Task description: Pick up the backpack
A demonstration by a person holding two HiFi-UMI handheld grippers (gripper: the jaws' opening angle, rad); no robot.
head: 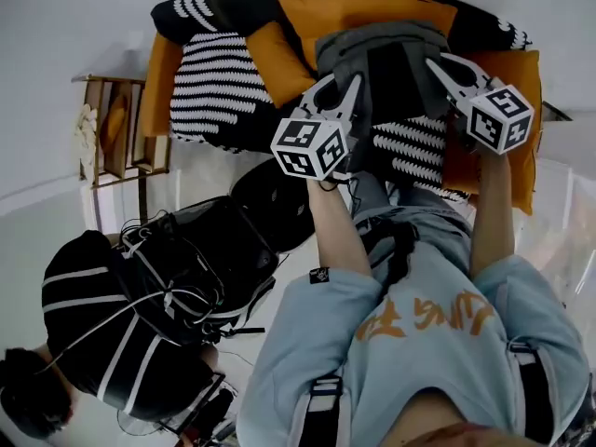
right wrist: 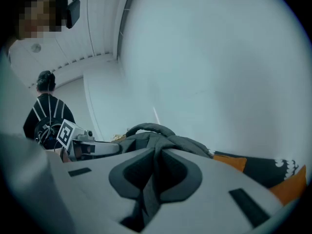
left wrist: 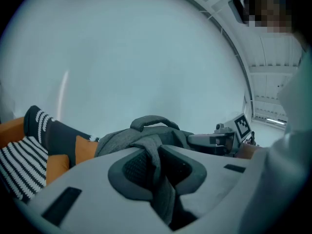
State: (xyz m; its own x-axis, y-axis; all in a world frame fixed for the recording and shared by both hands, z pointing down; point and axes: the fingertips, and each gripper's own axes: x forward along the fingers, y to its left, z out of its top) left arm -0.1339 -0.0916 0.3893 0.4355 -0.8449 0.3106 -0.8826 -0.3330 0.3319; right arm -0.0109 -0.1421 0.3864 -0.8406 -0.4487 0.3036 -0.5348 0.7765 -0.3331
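Presently on record: grey backpack, slung between two tongs in front of the sofa, against the orange cushions; whether clear of the seat, not to be told. Left tongs nipped on a fold of shoulder strap. Right tongs nipped likewise on the second strap, gap narrower.

Handling, by judgement: soft woven cloth, limp, apt to sag and swing below the grip; weight unknown, likely moderate; neither fragile nor slippery. Best holds: the two straps as now gripped, or the top carry loop, free at present.

Room: open air above and toward the wall; sofa back and cushions close behind; wooden rack well off to the left; second person close at the holder's left side.
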